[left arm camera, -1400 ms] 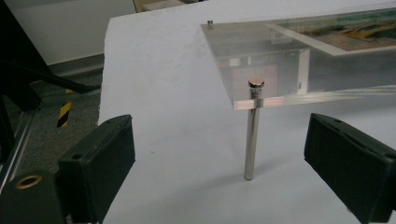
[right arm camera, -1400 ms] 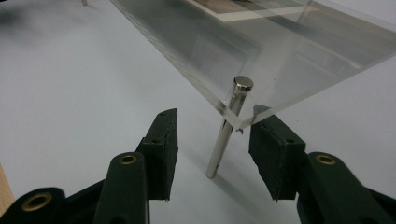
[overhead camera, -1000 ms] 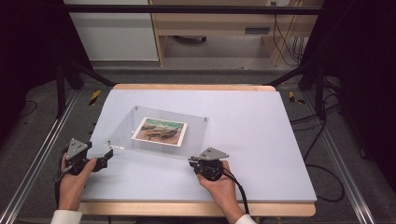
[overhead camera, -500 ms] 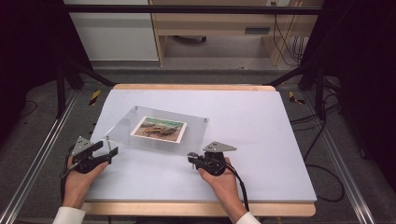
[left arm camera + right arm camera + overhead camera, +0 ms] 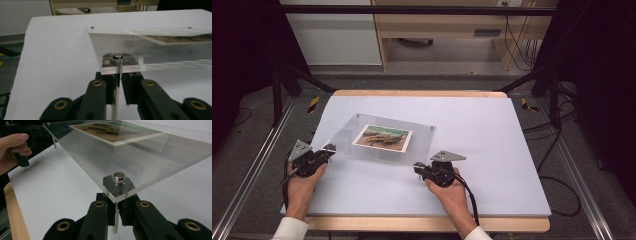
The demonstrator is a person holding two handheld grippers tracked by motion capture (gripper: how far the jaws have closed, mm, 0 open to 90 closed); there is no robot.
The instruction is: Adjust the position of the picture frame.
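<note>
Both grippers are clamping the clear acrylic photo frame (image 5: pixel 384 137) by the metal legs under its near corners: left gripper (image 5: pixel 118 83) w/ jaws closed on one leg (image 5: pixel 115 100), right gripper (image 5: pixel 117 206) likewise. Frame is sitting mid-left over the table (image 5: pixel 492 140), near edge looking lifted.

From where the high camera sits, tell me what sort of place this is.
Probably a lab or recording workshop, not a home: a white-topped table inside a metal rail frame, loose cables on grey flooring, and each hand-held gripper clamped on a leg of the clear acrylic photo frame.

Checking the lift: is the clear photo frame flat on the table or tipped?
Tipped. The clear photo frame has its near corners raised, each standoff pin pinched by the left gripper and right gripper.
</note>
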